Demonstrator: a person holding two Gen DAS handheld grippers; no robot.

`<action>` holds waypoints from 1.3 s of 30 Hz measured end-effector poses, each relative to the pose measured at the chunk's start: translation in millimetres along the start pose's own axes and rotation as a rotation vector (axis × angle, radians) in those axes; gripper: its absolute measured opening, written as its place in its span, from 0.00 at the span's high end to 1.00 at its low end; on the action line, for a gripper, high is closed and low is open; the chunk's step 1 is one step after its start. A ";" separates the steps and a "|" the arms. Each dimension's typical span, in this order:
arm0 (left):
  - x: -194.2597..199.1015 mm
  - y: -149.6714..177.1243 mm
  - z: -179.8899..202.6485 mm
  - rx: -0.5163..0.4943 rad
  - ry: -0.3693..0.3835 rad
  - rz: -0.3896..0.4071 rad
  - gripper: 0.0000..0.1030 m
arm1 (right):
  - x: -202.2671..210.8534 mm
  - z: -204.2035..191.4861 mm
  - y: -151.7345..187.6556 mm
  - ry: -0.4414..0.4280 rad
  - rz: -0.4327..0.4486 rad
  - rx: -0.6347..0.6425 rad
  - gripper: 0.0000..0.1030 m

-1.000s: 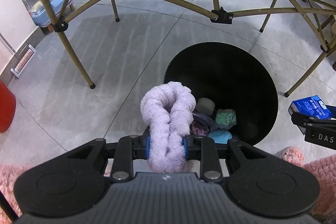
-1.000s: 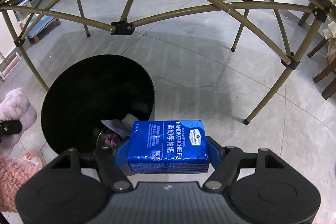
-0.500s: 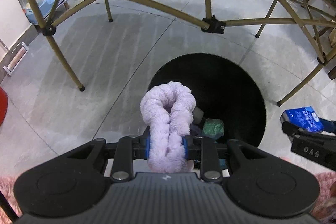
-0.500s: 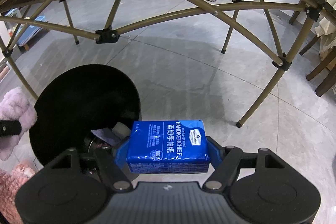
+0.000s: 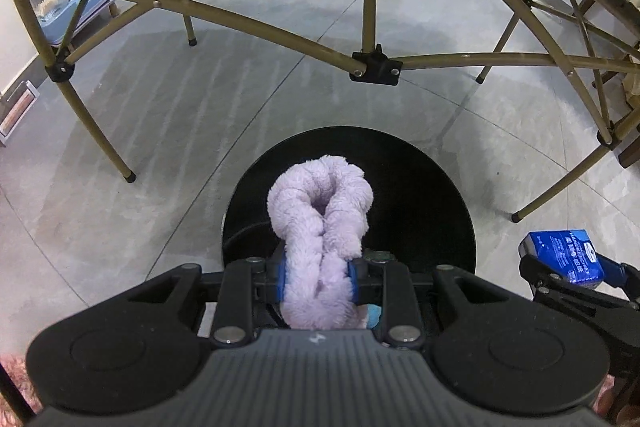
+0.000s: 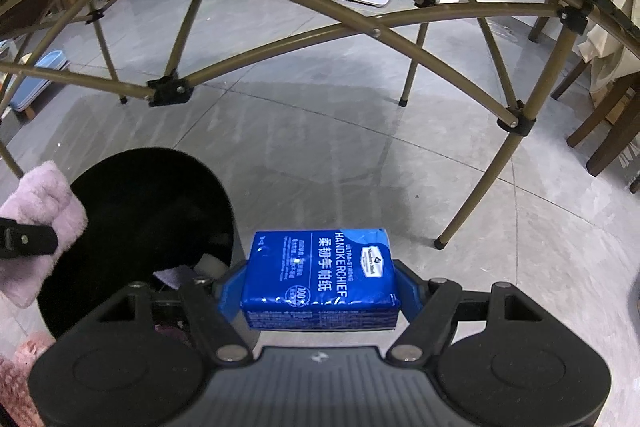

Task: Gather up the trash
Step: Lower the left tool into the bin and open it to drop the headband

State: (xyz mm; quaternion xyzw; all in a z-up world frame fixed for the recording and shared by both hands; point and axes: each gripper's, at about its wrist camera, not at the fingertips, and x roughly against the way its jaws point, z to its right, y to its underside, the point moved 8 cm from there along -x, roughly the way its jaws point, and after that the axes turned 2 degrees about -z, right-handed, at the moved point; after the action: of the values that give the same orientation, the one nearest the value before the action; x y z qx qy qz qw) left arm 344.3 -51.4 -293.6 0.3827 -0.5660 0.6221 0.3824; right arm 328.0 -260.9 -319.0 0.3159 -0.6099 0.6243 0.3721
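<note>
My left gripper (image 5: 318,277) is shut on a fluffy lilac cloth loop (image 5: 322,223) and holds it over the open black round bin (image 5: 424,179). The cloth also shows at the left edge of the right wrist view (image 6: 36,211). My right gripper (image 6: 318,287) is shut on a blue handkerchief tissue pack (image 6: 320,279), just right of the bin (image 6: 132,195). The pack also shows at the right of the left wrist view (image 5: 564,257). Some trash lies inside the bin, mostly hidden.
A folding table's tan metal frame (image 5: 280,35) arches overhead, its legs (image 6: 476,187) standing on the grey tile floor around the bin. A pink fluffy rug (image 6: 24,367) lies at the near left. Wooden chair legs (image 6: 600,131) stand at the far right.
Both grippers have pulled back and risen a little. The bin now sits lower and more central under the lilac cloth, and its contents are largely hidden. Both grips are unchanged.
</note>
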 end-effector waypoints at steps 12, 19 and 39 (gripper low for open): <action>-18.5 -6.9 16.1 0.045 0.000 -0.043 0.74 | -9.1 13.4 -7.9 0.029 0.012 -0.042 0.30; -27.8 -5.6 28.8 0.058 0.000 -0.068 0.74 | -10.9 18.0 -6.3 0.038 0.009 -0.062 0.30; -33.5 1.0 39.0 -0.002 -0.012 -0.068 0.54 | -12.3 21.5 -3.3 0.042 -0.002 -0.063 0.30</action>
State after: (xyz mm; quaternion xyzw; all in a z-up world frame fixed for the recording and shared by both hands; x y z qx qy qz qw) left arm 359.0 -91.7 -321.9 0.4050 -0.5555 0.6059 0.4004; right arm 335.9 -283.4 -326.4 0.2917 -0.6209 0.6110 0.3951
